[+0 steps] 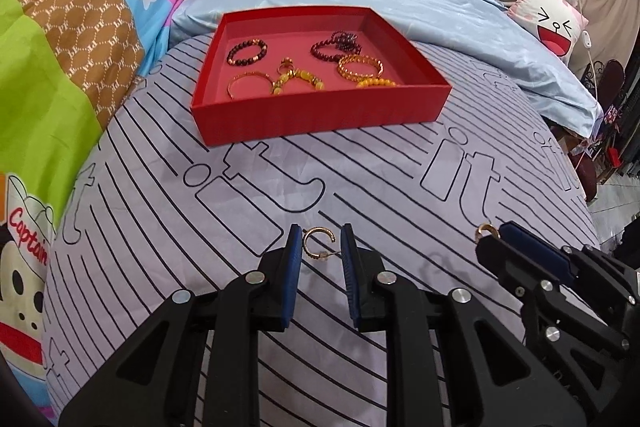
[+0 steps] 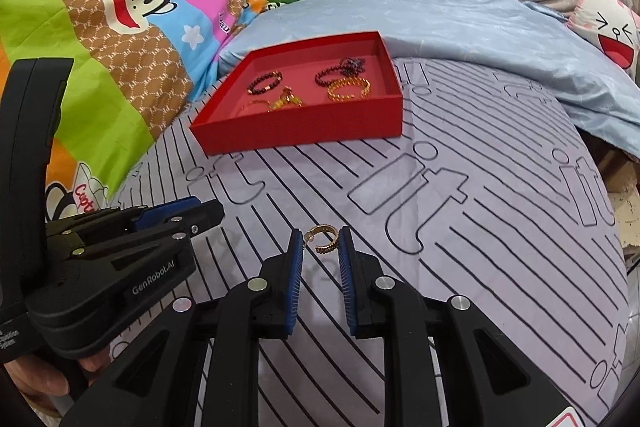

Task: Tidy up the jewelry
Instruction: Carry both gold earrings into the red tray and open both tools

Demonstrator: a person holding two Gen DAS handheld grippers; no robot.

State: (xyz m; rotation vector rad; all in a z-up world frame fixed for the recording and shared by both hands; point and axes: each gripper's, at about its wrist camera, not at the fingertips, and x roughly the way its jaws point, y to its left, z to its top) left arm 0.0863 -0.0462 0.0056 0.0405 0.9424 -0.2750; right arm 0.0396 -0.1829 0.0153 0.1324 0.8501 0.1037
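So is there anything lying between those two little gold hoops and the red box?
Nothing visible. Each tongs, left and right, holds a gold hoop earring, and only bare striped bedsheet lies between them and the red box.

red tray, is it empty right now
No, the red tray already holds several bracelets: dark beaded bracelets toward the back and gold bangles nearer the front.

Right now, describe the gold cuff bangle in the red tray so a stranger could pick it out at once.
On the striped bedsheet sits a red tray. Look toward its right side, just in front of the dark red beaded bracelets. The gold cuff bangle is the wide, open-ended metal band, unlike the beaded strands around it.
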